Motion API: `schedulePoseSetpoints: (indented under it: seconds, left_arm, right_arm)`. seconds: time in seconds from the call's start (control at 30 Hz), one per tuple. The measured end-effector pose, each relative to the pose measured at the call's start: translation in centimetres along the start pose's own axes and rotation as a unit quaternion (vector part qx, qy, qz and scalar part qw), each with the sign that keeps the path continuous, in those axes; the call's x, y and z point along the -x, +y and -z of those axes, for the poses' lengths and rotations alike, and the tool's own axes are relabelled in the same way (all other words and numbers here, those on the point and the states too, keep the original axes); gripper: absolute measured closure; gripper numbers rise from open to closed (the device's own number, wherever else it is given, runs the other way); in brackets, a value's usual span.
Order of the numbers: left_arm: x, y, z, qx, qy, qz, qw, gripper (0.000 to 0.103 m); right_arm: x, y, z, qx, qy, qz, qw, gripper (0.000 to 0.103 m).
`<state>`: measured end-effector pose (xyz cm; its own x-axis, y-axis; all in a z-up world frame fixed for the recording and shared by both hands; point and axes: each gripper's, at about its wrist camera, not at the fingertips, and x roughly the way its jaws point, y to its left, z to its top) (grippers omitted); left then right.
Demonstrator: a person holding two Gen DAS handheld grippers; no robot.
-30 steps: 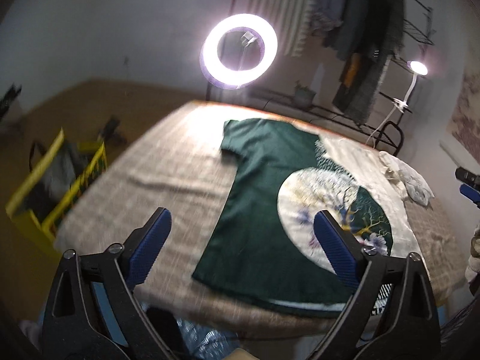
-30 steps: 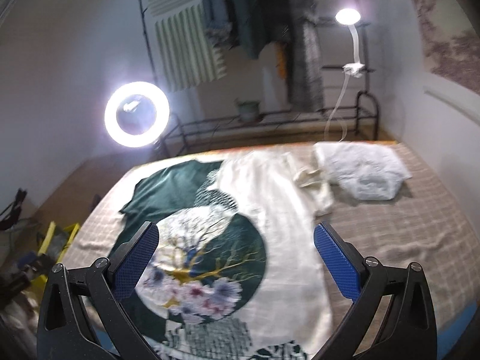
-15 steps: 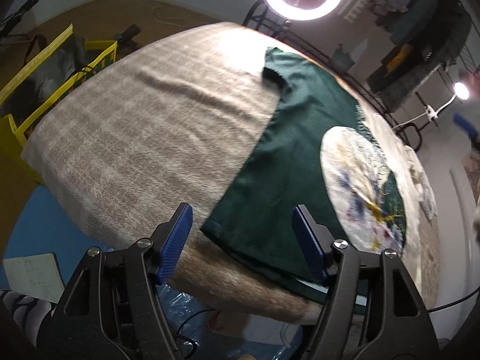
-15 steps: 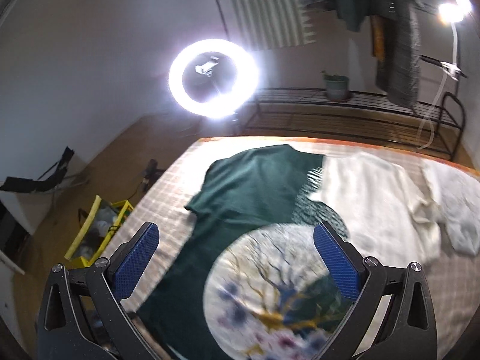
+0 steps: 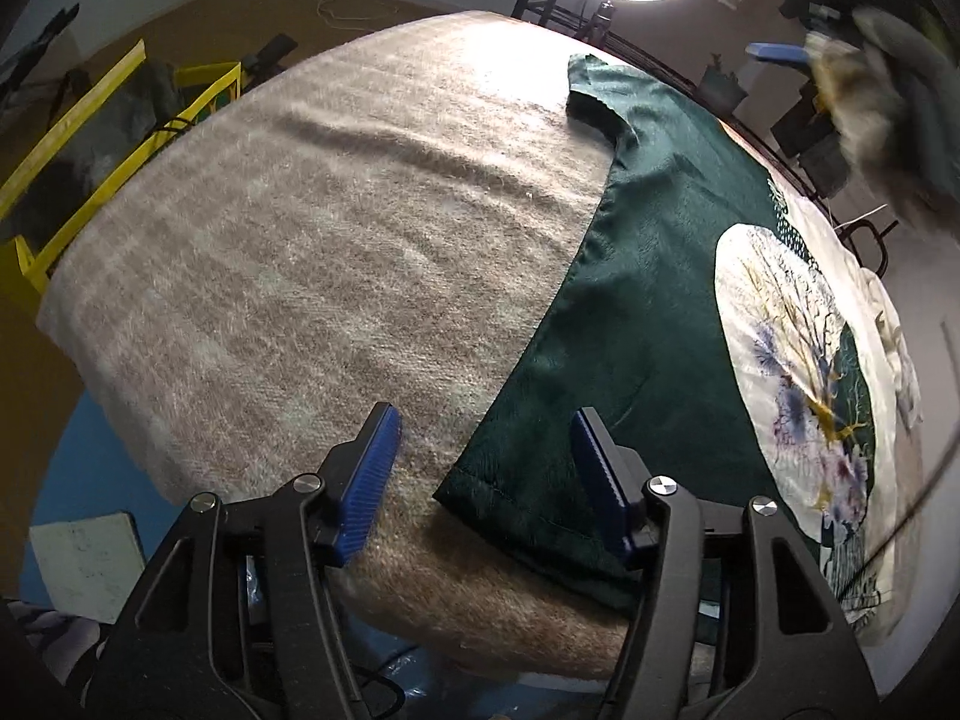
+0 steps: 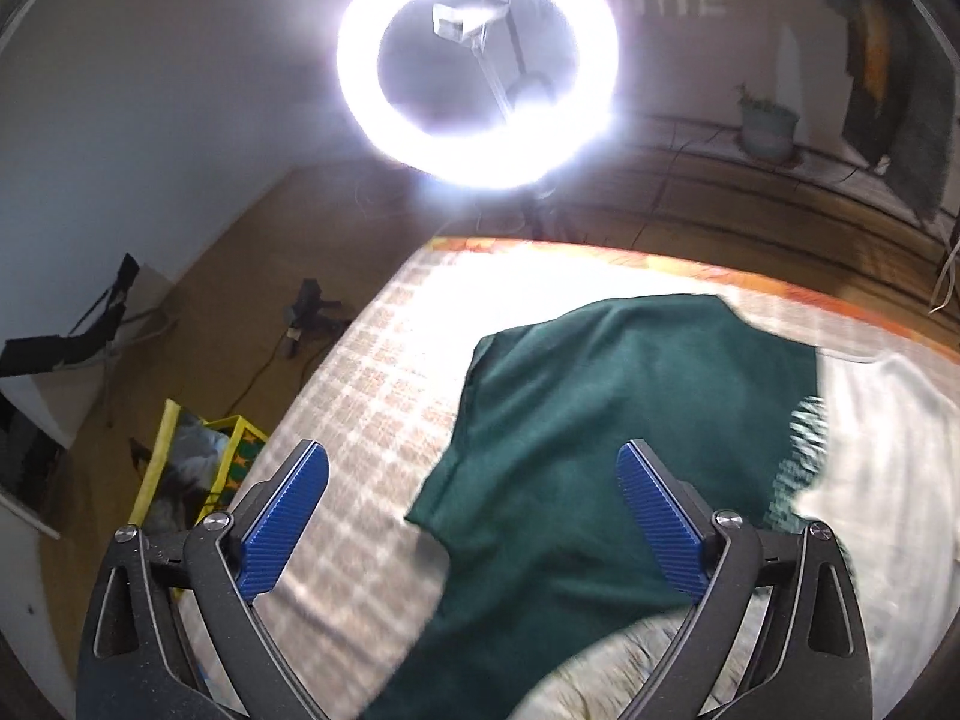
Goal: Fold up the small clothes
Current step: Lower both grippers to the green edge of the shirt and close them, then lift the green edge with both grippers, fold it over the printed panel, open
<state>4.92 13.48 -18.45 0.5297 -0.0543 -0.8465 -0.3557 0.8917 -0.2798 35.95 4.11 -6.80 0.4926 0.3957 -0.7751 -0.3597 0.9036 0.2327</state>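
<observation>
A dark green T-shirt (image 5: pixel 648 300) with a round white tree-and-flower print lies flat on a beige checked blanket (image 5: pixel 300 252) over the table. My left gripper (image 5: pixel 486 480) is open and empty, low over the shirt's near bottom-left hem corner (image 5: pixel 468 489), which lies between the fingers. My right gripper (image 6: pixel 474 516) is open and empty, above the shirt's green left sleeve and shoulder (image 6: pixel 600 420). The right gripper also shows blurred at the top right of the left wrist view (image 5: pixel 780 54).
A white garment (image 6: pixel 888 450) lies against the shirt's right side. A lit ring light (image 6: pixel 477 60) stands behind the table's far edge. A yellow basket (image 5: pixel 90 138) sits on the floor to the left. A metal rack with hanging clothes stands along the back wall.
My left gripper has dropped and closed in on the shirt's bottom-left hem corner. My right gripper has swung left and forward, from over the print to over the left sleeve.
</observation>
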Motion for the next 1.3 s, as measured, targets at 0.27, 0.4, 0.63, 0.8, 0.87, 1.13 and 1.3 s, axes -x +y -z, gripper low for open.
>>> schedulePoseSetpoints:
  seconds: [0.27,0.4,0.63,0.8,0.87,1.13,1.3]
  left_arm:
    - [-0.7,-1.5,-0.4,-0.039,-0.006,-0.005,0.9992,0.072]
    - [-1.1,-1.0,-0.8,-0.024,-0.006,0.0,0.9997,0.092]
    - [-1.3,-0.2,-1.1,0.011,0.004,0.037,0.9992,0.102]
    - [-1.3,-0.2,-1.2,0.017,0.008,0.051,0.9985,0.103]
    - [-1.1,-0.2,-1.1,0.019,0.009,0.057,0.9981,0.103]
    - [0.6,-0.7,-1.2,0.012,-0.016,0.067,0.9975,0.103]
    - [1.7,-1.3,-1.1,0.003,-0.028,0.078,0.9965,0.103]
  right_arm:
    - [-10.1,2.1,-1.2,0.013,0.068,0.014,0.997,0.019]
    - [-13.2,3.0,-1.2,0.038,0.086,0.042,0.995,0.019]
    - [-16.4,2.9,-0.8,0.07,0.127,0.084,0.986,0.031]
    - [-16.3,3.8,-0.2,0.133,0.129,0.121,0.975,0.045]
    - [-15.8,4.2,-0.2,0.142,0.126,0.117,0.975,0.084]
    - [-13.0,2.8,-0.7,0.131,0.101,0.116,0.979,0.1]
    - [-9.4,-0.6,-2.0,0.07,0.065,0.083,0.992,0.1]
